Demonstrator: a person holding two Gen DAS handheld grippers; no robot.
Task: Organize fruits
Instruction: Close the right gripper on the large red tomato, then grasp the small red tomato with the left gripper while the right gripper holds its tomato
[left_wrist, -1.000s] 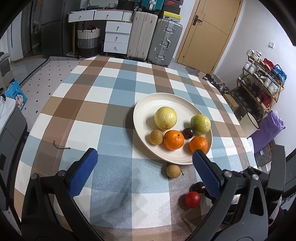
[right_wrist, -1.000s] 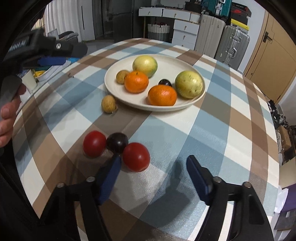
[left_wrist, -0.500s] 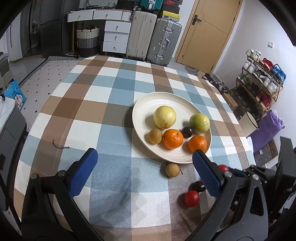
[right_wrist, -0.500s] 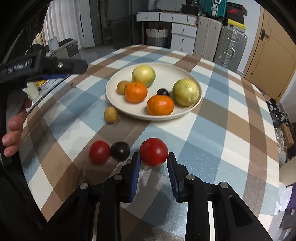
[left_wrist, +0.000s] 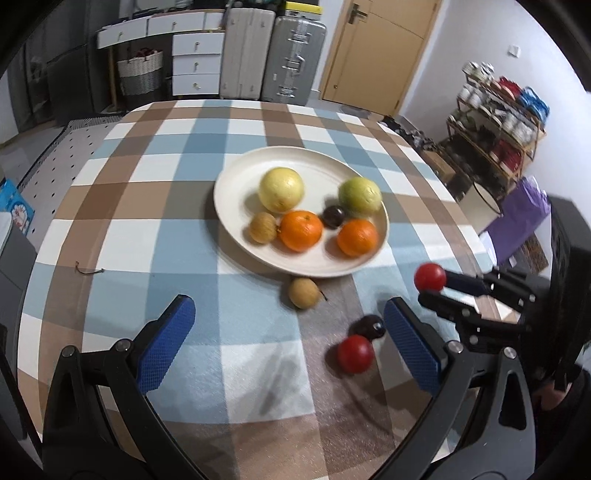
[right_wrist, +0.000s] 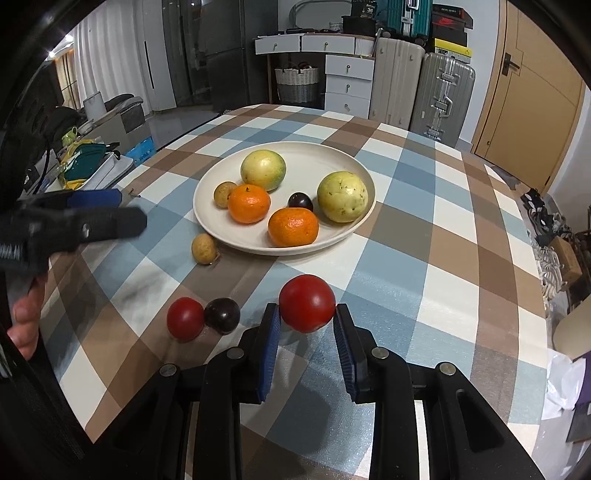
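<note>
My right gripper (right_wrist: 307, 314) is shut on a red tomato (right_wrist: 306, 303), held just above the checked cloth; the left wrist view shows the same tomato (left_wrist: 429, 277) raised at the right. On the cloth lie a second red tomato (left_wrist: 355, 353), a dark plum (left_wrist: 369, 326) touching it, and a small brown fruit (left_wrist: 303, 293) beside the plate. The cream plate (left_wrist: 236, 177) holds two oranges, two yellow-green fruits, a brown fruit and a plum. My left gripper (left_wrist: 288, 309) is open, its blue pads wide apart around the brown fruit's near side, touching nothing.
A person's hand (right_wrist: 26, 317) holds the left gripper (right_wrist: 129, 208) at the table's left side. A small twig (left_wrist: 88, 271) lies on the cloth. Suitcases, white drawers and a door stand behind the round table; a shoe rack (left_wrist: 498, 122) is at the right.
The right gripper's jaws closed on the red tomato and lifted it off the cloth, away from the plum. The left gripper moved nearer the loose fruits.
</note>
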